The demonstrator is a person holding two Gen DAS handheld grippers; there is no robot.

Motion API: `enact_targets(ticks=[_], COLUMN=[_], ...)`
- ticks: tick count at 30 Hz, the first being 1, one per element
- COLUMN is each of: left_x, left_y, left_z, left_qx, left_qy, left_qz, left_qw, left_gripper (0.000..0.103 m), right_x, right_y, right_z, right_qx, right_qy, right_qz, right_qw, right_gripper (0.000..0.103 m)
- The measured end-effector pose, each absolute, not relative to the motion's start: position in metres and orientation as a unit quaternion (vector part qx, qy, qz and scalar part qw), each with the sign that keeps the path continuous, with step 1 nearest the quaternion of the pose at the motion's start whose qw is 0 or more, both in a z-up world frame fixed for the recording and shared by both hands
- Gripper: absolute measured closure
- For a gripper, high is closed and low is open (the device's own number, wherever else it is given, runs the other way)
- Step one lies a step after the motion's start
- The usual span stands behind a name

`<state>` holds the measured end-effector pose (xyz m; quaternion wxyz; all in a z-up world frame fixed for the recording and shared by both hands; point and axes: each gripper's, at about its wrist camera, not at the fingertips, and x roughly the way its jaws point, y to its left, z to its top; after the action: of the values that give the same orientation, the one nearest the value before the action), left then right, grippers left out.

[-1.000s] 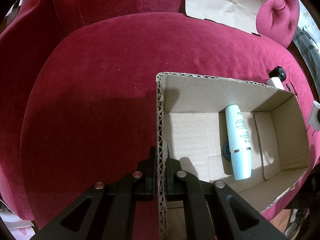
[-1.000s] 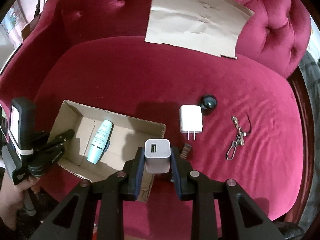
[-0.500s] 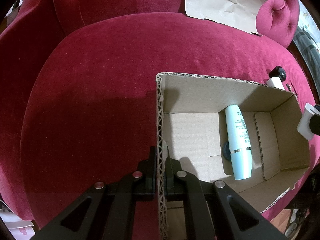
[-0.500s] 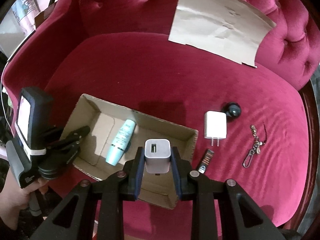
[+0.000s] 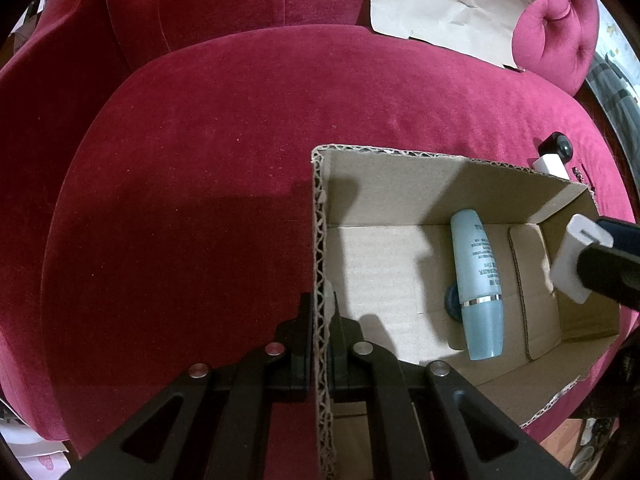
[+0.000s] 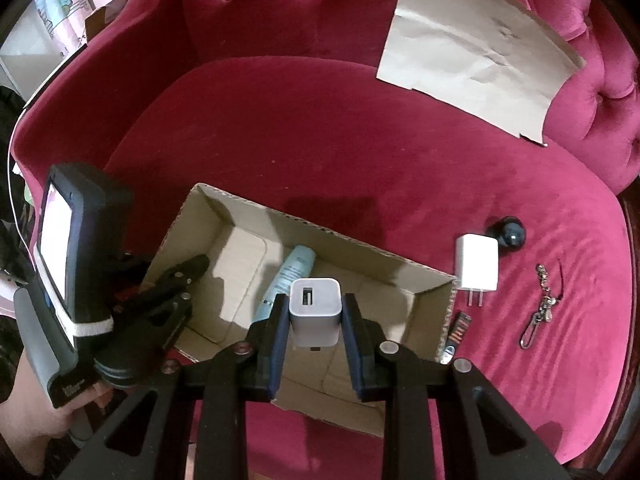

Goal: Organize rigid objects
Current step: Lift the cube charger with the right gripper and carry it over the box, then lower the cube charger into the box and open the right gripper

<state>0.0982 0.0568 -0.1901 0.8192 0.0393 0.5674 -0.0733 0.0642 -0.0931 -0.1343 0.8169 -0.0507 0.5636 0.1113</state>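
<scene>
One bottle [image 6: 286,276] lies boxed; right gripper [image 6: 316,316] clamps a grey charger [image 6: 316,308] over the cardboard box [image 6: 240,204], left gripper [image 5: 320,320] pinching its wall; four items remain on the sofa seat [image 6: 320,140].

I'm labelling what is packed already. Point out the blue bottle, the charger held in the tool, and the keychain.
blue bottle [image 5: 476,276], left wrist view, on its printed body.
charger [image 6: 316,312], right wrist view, on its grey face below the port.
keychain [image 6: 540,312], right wrist view, on its metal links.
</scene>
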Motion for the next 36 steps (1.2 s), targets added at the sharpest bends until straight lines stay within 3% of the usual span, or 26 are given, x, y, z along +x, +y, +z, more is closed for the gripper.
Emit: enact_targets(ticks=[26, 28, 30, 33, 36], left_x=[0.098, 0.099, 0.099, 0.099, 0.099], left_y=[0.057, 0.057, 0.057, 0.057, 0.058], left_z=[-0.190, -0.190, -0.190, -0.190, -0.191], left_qx=[0.039, 0.040, 0.039, 0.039, 0.036], left_qy=[0.567, 0.567, 0.567, 0.567, 0.567], left_qz=[-0.073, -0.073, -0.073, -0.073, -0.074], left_qw=[0.819, 0.819, 0.819, 0.819, 0.819], left_gripper=[0.098, 0.098, 0.098, 0.098, 0.098], right_x=[0.069, 0.070, 0.071, 0.072, 0.073], right_y=[-0.072, -0.073, -0.074, -0.075, -0.077], right_z=[-0.147, -0.145, -0.143, -0.139, -0.137], right_qx=[-0.031, -0.030, -0.031, -0.038, -0.042], right_qy=[0.562, 0.562, 0.559, 0.552, 0.549], right_qz=[0.138, 0.137, 0.132, 0.121, 0.113], right_qw=[0.815, 0.815, 0.818, 0.824, 0.827], right_gripper=[0.076, 0.060, 0.037, 0.016, 0.004])
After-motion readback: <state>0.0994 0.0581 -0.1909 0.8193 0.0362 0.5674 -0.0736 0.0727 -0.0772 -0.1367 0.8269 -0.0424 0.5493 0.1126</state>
